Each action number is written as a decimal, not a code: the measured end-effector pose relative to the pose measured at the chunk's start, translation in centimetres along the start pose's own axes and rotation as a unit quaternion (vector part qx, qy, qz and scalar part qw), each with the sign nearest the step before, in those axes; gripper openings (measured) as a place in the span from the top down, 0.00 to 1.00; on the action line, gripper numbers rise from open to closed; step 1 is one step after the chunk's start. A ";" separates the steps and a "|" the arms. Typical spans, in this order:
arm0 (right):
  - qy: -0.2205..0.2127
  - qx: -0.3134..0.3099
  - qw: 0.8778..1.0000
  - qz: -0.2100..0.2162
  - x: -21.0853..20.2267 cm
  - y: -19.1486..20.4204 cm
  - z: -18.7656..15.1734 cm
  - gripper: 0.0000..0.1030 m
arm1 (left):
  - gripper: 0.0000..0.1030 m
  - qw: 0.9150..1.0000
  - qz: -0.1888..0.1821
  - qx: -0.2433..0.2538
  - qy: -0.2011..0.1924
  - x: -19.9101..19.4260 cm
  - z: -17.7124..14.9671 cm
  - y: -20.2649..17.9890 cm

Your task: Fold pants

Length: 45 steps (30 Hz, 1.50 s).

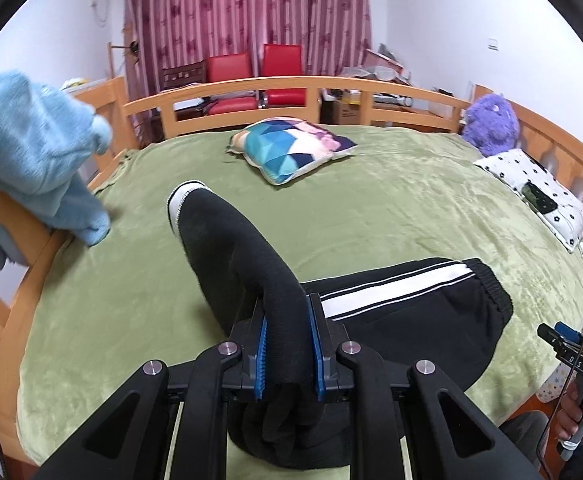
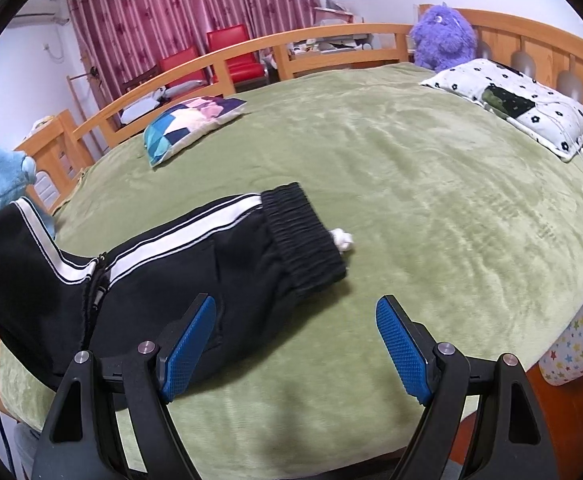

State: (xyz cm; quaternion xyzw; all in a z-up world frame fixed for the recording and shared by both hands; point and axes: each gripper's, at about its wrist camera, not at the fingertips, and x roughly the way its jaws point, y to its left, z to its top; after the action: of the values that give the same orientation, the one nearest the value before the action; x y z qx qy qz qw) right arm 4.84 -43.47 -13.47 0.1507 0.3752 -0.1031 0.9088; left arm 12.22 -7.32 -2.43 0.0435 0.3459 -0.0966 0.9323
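Observation:
Black pants (image 1: 411,312) with white side stripes lie on the green bed cover. My left gripper (image 1: 287,320) is shut on a bunched leg of the pants and holds it raised, the cuff (image 1: 183,196) sticking up and away. In the right wrist view the pants (image 2: 195,264) lie at left with the ribbed waistband (image 2: 307,240) toward the middle and a white drawstring end (image 2: 343,240) beside it. My right gripper (image 2: 295,312) is open and empty, just in front of the waistband, its left finger over the pants' edge.
A patterned pillow (image 1: 291,148) lies far on the bed. A white dotted pillow (image 1: 539,192) and purple plush toy (image 1: 491,120) are at the right. A blue plush garment (image 1: 39,152) hangs on the wooden rail at left. Wooden bed rails (image 1: 291,84) surround the bed.

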 end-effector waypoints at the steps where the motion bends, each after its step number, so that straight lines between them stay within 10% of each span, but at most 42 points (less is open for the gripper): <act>1: 0.000 0.002 1.000 0.000 0.0 -0.5 0.0 0.21 | 0.84 1.000 -0.001 0.004 0.000 0.1 0.2 -0.7; 29: 0.040 0.062 0.997 -0.032 2.0 -11.9 -0.4 0.21 | 0.86 0.988 -0.094 0.086 0.090 8.7 0.1 -18.9; 36: 0.045 0.044 0.998 0.005 3.0 -9.1 0.3 0.21 | 0.79 0.980 -0.163 0.066 0.098 7.2 0.3 -18.2; 45: 0.047 -0.007 0.995 0.088 3.4 -0.9 1.2 0.21 | 0.79 0.990 -0.099 0.074 0.069 5.2 -0.5 -13.8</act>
State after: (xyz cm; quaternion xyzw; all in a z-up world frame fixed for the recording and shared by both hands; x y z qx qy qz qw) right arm 7.70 -44.98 -15.26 0.1814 0.4032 -0.0132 0.8969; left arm 12.84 -21.51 -6.37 0.0846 0.4036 -0.2110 0.8863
